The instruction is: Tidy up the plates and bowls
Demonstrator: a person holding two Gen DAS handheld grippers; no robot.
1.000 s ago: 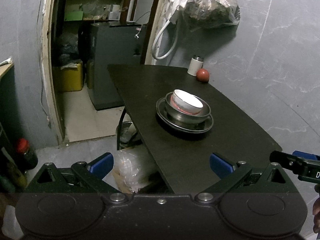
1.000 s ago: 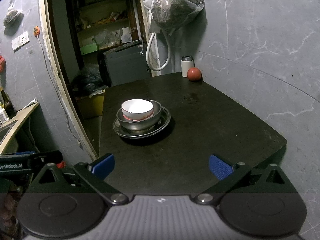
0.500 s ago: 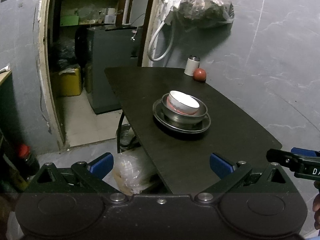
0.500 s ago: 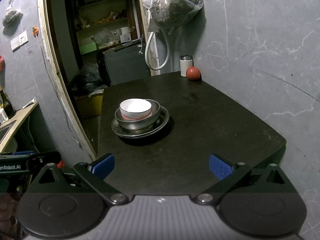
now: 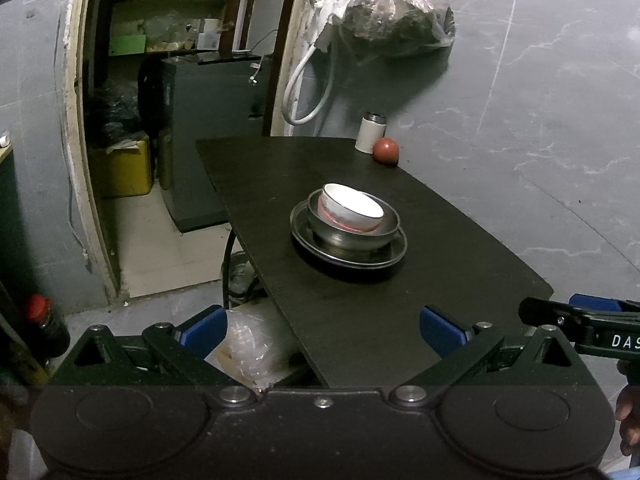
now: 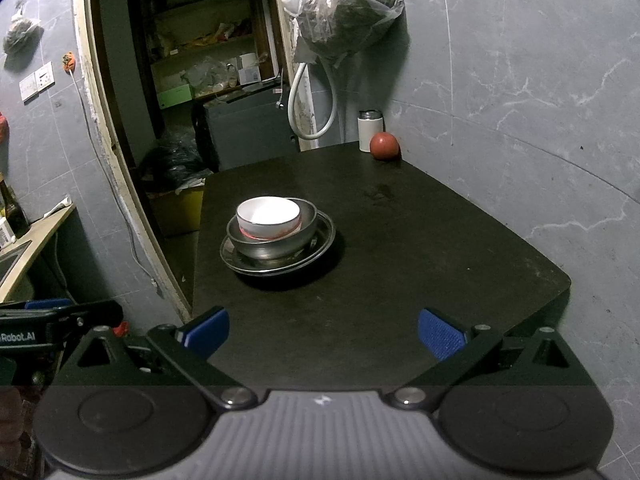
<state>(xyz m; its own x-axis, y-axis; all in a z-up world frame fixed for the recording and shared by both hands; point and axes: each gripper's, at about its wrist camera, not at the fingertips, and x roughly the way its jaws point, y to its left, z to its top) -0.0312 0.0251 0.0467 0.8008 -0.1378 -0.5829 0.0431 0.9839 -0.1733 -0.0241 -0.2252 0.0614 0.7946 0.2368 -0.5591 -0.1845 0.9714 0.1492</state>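
Observation:
A white bowl (image 5: 352, 210) sits inside a steel bowl (image 5: 390, 224), which sits on a steel plate (image 5: 304, 236) on the dark table (image 5: 360, 320). The same stack shows in the right wrist view: white bowl (image 6: 268, 216), steel bowl (image 6: 308, 226), plate (image 6: 326, 240). My left gripper (image 5: 322, 328) is open and empty, at the table's near left edge, well short of the stack. My right gripper (image 6: 322, 330) is open and empty over the table's near end.
A white canister (image 6: 370, 130) and a red tomato (image 6: 384, 146) stand at the table's far corner by the wall. A bag (image 6: 348, 12) hangs on the wall above. A doorway to a storeroom (image 5: 160, 120) opens on the left. A plastic bag (image 5: 248, 344) lies under the table edge.
Both grippers have drawn back slightly from the table; the stack looks a little farther and more to the left. Nothing on the table has moved.

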